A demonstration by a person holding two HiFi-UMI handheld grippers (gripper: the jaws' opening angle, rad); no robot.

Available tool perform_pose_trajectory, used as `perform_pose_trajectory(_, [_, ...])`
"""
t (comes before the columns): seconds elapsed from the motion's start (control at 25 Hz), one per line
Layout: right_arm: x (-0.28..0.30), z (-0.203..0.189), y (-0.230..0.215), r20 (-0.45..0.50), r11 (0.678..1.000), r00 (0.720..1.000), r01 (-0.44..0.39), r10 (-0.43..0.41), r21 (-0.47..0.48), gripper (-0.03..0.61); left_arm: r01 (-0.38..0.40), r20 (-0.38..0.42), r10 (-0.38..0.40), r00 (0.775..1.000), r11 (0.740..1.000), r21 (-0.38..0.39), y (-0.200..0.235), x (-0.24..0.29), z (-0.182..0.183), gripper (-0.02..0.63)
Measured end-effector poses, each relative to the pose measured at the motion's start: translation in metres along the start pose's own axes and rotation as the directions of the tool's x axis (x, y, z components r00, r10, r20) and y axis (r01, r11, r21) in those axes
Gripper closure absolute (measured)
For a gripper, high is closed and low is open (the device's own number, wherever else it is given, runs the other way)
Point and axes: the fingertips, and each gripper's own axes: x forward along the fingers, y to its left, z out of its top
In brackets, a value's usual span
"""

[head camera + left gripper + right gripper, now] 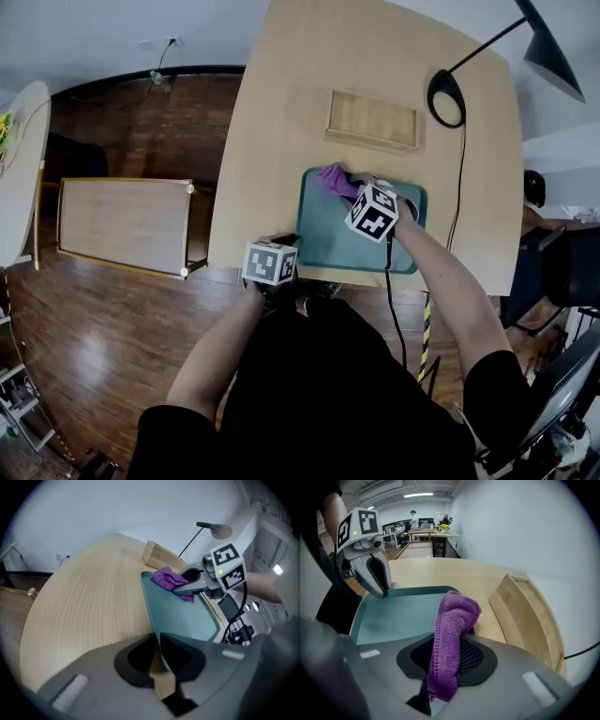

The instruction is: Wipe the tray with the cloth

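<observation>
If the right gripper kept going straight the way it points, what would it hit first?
Most likely the teal tray: the right gripper, shut on the purple cloth, tilts steeply down toward the tray's far corner, so the cloth would press onto it first. Depth near the rim is unclear.

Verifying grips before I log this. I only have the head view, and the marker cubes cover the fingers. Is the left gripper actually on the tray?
Observer: Yes. The left gripper view shows the left gripper with its fingers closed on the near rim of the teal tray.
Operator: Right one: cloth gripped or just pushed?
Observer: Gripped. In the right gripper view the purple cloth is pinched between the fingers of the right gripper and bunches up past them.
Operator: That wooden thing behind the tray, a flat board?
Observer: No. The right gripper view shows that the wooden box is shallow, with raised walls and an open top.
</observation>
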Motion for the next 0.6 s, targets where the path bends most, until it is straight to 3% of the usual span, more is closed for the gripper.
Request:
perform_pose_trajectory(0.12, [-0.004,-0.002,0.025,0.028,1.000,1.000,-0.008,0.008,0.011,0.472,-0.002,-0.001,0.002,1.000,1.000,0.000,0.001,0.002,0.000,0.554])
perform_pose_trajectory(0.44, [-0.028,-0.011,0.155,0.065,0.968,0.971,-0.223,0.231,-0.115,0.472,-0.053,0.013,0.053,0.999,0.999,-0.009,0.004,0.002,-0.001,0.558])
perform_pose_trajectory(0.6, [-0.034,-0.016,0.173,0.090,0.962,0.958,-0.268,0.273,-0.062,0.478,-0.071,0.012,0.071,0.997,0.997,0.004,0.005,0.003,-0.002,0.563])
